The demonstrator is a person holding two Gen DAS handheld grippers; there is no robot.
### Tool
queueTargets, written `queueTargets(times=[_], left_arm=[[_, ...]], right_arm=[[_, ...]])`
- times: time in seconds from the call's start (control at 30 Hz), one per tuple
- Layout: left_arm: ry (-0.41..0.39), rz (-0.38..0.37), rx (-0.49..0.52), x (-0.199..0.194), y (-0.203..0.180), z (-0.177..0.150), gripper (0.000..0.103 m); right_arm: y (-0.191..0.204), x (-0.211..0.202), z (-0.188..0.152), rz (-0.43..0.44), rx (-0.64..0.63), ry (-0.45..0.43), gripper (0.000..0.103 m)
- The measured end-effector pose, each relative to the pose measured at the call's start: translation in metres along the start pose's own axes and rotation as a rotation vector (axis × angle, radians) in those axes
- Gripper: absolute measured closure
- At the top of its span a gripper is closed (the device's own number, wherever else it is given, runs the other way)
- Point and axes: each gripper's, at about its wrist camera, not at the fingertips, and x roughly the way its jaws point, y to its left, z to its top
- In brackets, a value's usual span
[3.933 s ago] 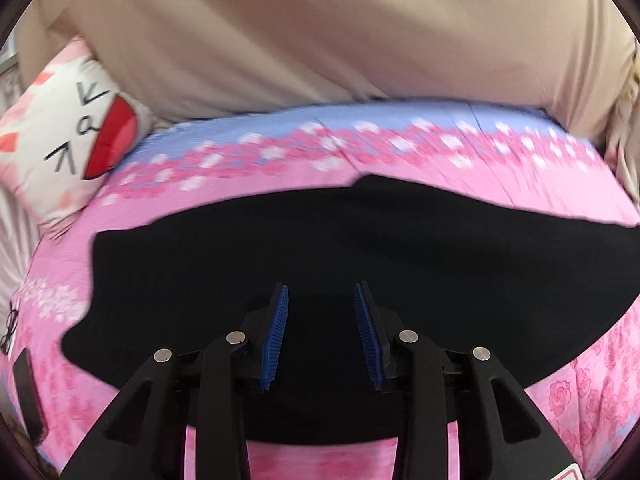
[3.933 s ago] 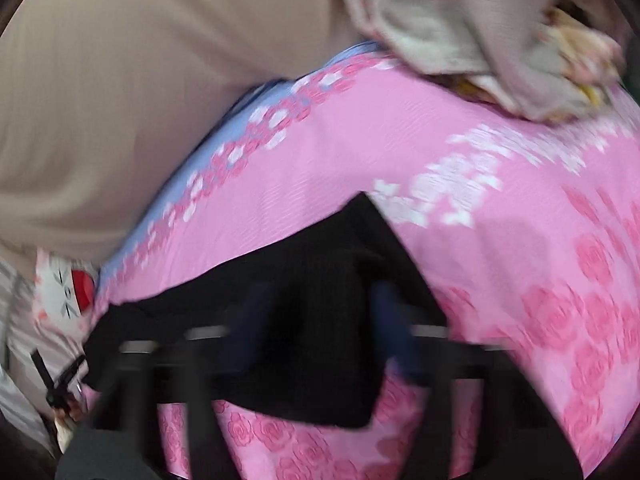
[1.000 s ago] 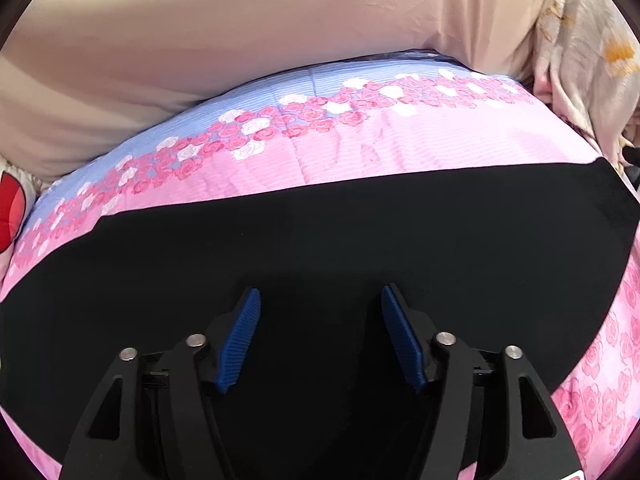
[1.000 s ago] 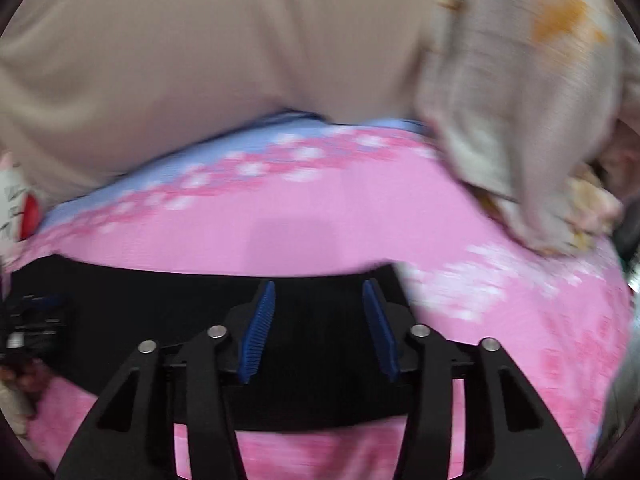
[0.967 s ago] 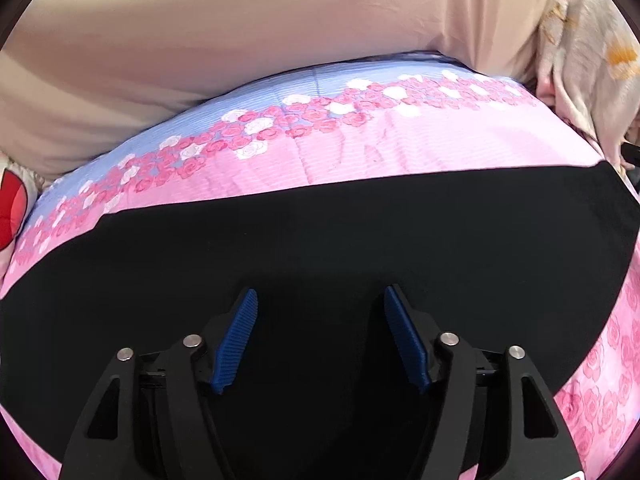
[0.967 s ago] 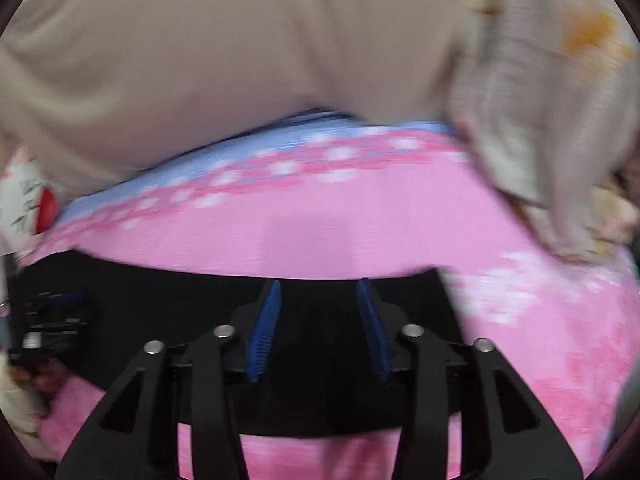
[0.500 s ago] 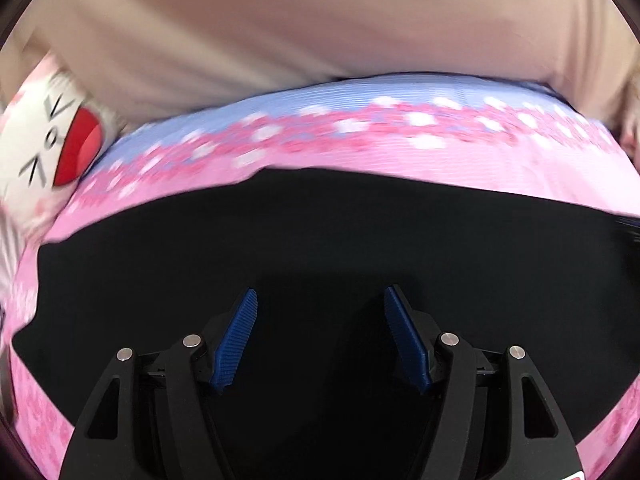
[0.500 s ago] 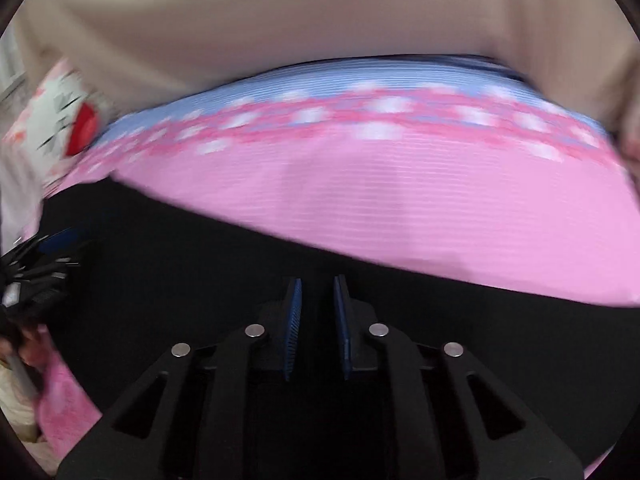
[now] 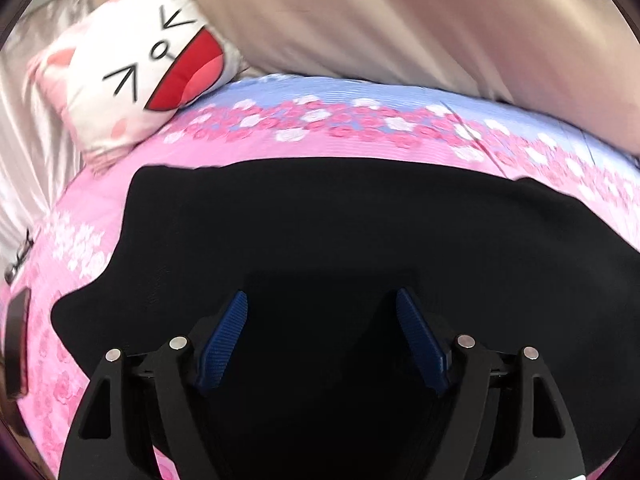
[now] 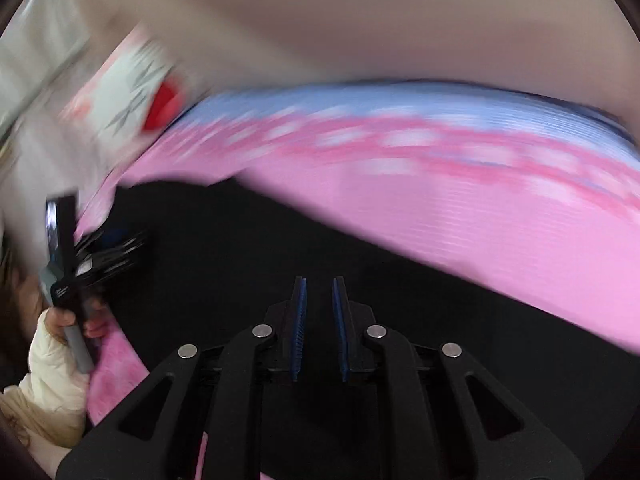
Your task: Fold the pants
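The black pants (image 9: pixel 320 232) lie flat across the pink flowered bedspread (image 9: pixel 320 136). My left gripper (image 9: pixel 322 304) is open, its blue pads wide apart just above the cloth near its left end. In the right wrist view the pants (image 10: pixel 240 248) run from lower right to upper left. My right gripper (image 10: pixel 319 286) hovers over them with its pads nearly together; a narrow gap shows and I see no cloth between them. The left gripper (image 10: pixel 108 248) and the hand holding it show at the left edge of that view.
A white cat-face pillow (image 9: pixel 140 68) lies at the bed's far left. A beige padded headboard (image 9: pixel 400 20) runs along the back. A dark flat object (image 9: pixel 16 344) lies on the bedspread at the left edge. The right wrist view is motion-blurred.
Both views have swung left along the pants toward the pillow end. My right gripper has narrowed from open to nearly shut. My left gripper stays open.
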Motion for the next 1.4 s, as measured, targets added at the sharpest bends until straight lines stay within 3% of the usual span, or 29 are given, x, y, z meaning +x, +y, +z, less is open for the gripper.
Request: queueTargets(times=[0.1,0.2,0.27,0.4,0.47,0.57,0.97,1.4], left_arm=[[0.003,-0.033,-0.049,-0.001,0.012,-0.002,0.028],[0.004,-0.048,-0.049,0.001,0.017,-0.002,0.028],[0.005,-0.063,-0.056,0.004,0.019,-0.001,0.028],[0.000,-0.082,-0.063,0.003,0.020,-0.002,0.028],[0.003,-0.072,-0.050,0.003,0.018,-0.002,0.027],[0.002,-0.067,-0.043,0.004,0.017,-0.002,0.027],[0.002,-0.068,-0.044,0.004,0.017,-0.002,0.026],[0.009,-0.046,-0.022,0.006,0.016,-0.002,0.025]], right_arm=[[0.038,0.066,0.034,0.008,-0.065,0.059,0.090],[0.045,0.097,0.063,-0.051,-0.090,0.018,0.095],[0.046,0.096,0.074,-0.038,-0.053,0.026,0.095],[0.061,0.078,0.072,-0.035,-0.097,-0.004,0.090],[0.070,0.099,0.080,-0.073,-0.145,0.035,0.090],[0.084,0.128,0.086,-0.165,-0.198,0.018,0.091],[0.101,0.138,0.083,-0.301,-0.248,-0.031,0.092],[0.100,0.143,0.085,-0.305,-0.246,-0.036,0.091]])
